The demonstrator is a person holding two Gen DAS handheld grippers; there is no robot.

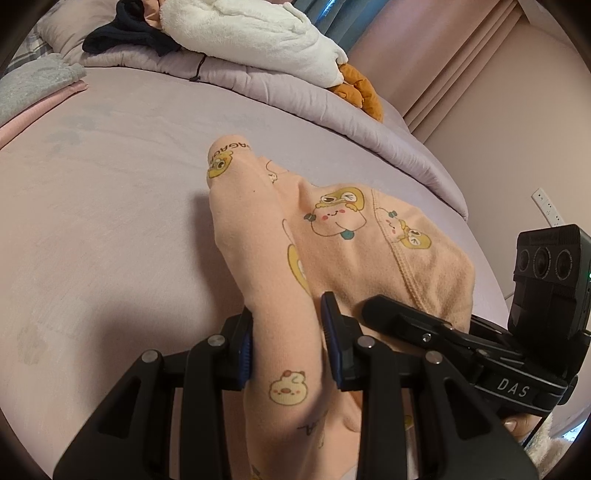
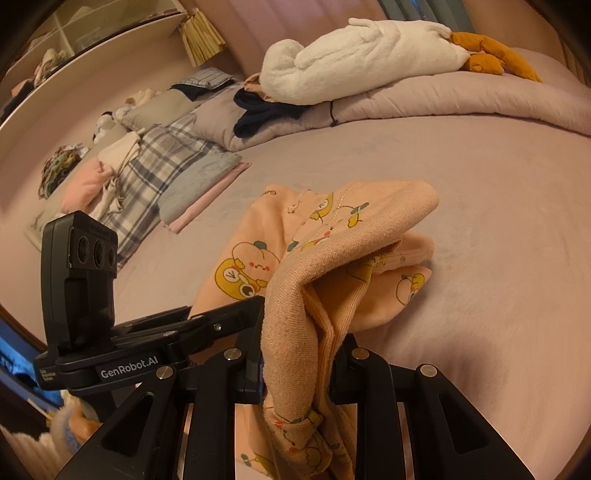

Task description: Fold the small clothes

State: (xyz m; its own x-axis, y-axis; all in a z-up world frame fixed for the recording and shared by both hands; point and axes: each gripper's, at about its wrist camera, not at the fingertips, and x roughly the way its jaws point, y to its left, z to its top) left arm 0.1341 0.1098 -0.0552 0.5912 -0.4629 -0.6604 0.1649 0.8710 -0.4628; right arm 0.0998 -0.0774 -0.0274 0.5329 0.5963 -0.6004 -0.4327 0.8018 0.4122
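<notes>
Clearly, the fold was in mid-carry: both grippers had hold of 1 small peach garment (image 1: 347,236), printed with yellow cartoon animals, and held its near part raised while its far part lay on the lilac bedsheet (image 1: 110,206). The left gripper (image 1: 288,343) was clamped on a long band of the cloth that ran up between its blue-padded fingers (image 1: 244,350), and the right gripper (image 2: 299,365) was closed on a bunched, ribbed edge of the same garment, which arched over and drooped forward from its jaws. Taking the garment as the landmark, the left gripper sat at its near left side and the right gripper just to the right of that, close alongside, so that each wrist view showed the other tool and its 3-lens camera block. Both tools pointed forward and downward toward the sheet. Well beyond the garment lay a rolled lilac quilt (image 1: 258,88) with a white plush toy (image 1: 251,33) on top, and a stack of folded cloths (image 2: 199,184) rested off to its far left. The next move would probably call for carrying the gripped edge forward over the spread part, keeping both ends level so the layers met squarely, then lowering it before letting go.
</notes>
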